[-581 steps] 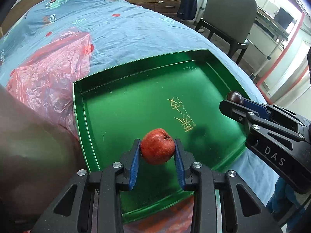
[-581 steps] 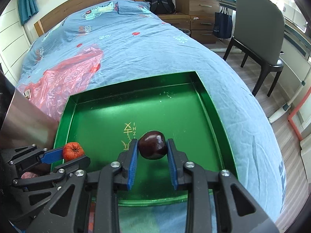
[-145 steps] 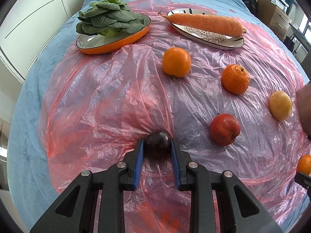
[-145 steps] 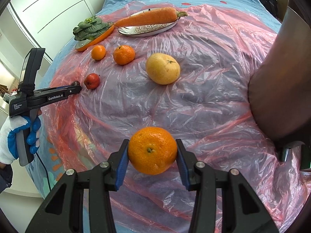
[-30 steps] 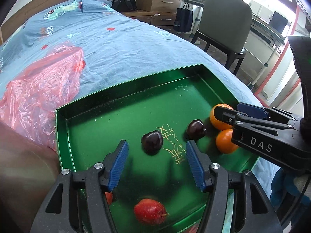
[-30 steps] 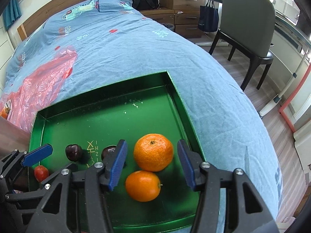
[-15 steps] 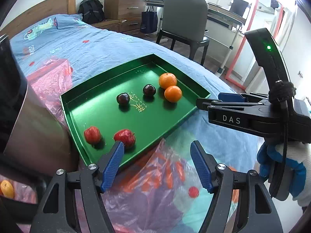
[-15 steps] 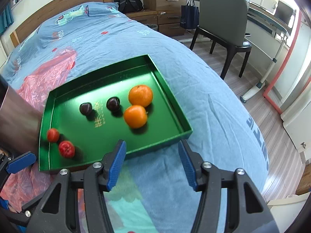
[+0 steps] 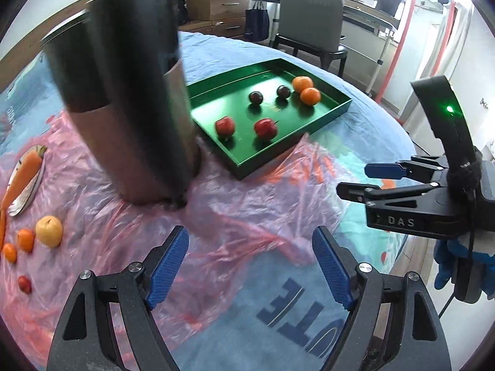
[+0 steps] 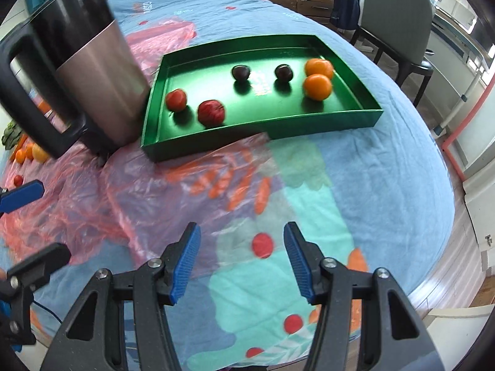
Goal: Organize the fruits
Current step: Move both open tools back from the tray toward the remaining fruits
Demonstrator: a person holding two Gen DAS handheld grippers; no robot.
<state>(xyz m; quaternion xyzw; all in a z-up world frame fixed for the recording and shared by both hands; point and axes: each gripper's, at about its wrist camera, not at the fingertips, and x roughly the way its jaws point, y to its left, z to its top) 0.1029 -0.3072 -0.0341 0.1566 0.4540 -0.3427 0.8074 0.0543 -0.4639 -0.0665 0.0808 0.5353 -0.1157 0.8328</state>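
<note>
Jaws on left gripper (image 9: 250, 266) just been opening, right gripper (image 10: 242, 261) gaping too — both holding nothing, six fruits sitting in shiny green metal tray (image 10: 263, 130).

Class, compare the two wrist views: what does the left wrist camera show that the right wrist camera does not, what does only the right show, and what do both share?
Only the left wrist view shows the carrot on its plate and the whole right gripper, jaws open, with its green light.

Only the right wrist view shows the jug's black handle and the leafy greens.

Both show the green tray holding two red fruits, two dark plums and two oranges, the metal jug, the pink plastic sheet, the grey chair, and loose fruit still lying on the sheet.
</note>
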